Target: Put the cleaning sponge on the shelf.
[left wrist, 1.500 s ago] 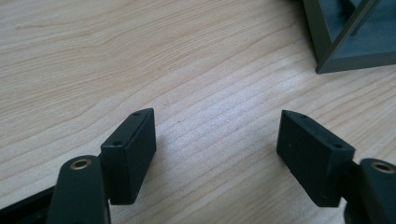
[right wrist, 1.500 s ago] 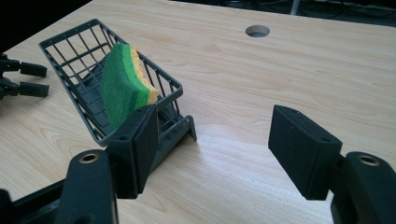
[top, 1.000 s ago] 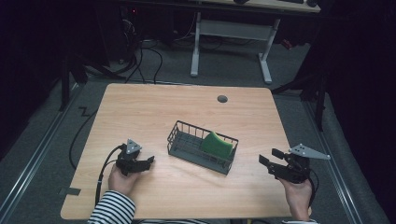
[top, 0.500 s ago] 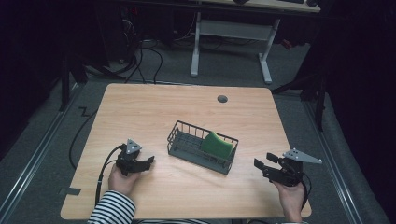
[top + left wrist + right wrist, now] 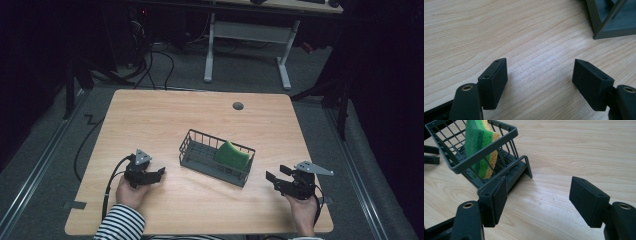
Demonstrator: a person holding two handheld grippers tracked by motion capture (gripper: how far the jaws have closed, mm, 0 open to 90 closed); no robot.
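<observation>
The right claw [image 5: 278,181] is resting low over the worktop [image 5: 165,115] with its jaws standing wide apart and gripping nothing. Just ahead of it and a little to its left, the wire basket [image 5: 461,163] is sitting with the green-and-yellow sponge [image 5: 477,145] leaning upright inside, against the end nearest this claw. The left claw [image 5: 539,72] is likewise gaping and empty, with bare wood between its jaws and a corner of the basket [image 5: 609,22] lying ahead and to its right.

The sponge looks like the thing being reached for. To do this well, the right claw should probably be rising above the rim and coming down over the sponge's top edge, one jaw on each broad face, keeping clear of the wires. The left claw could be steadying the basket's far end, since a light wire frame is likely to be sliding.
</observation>
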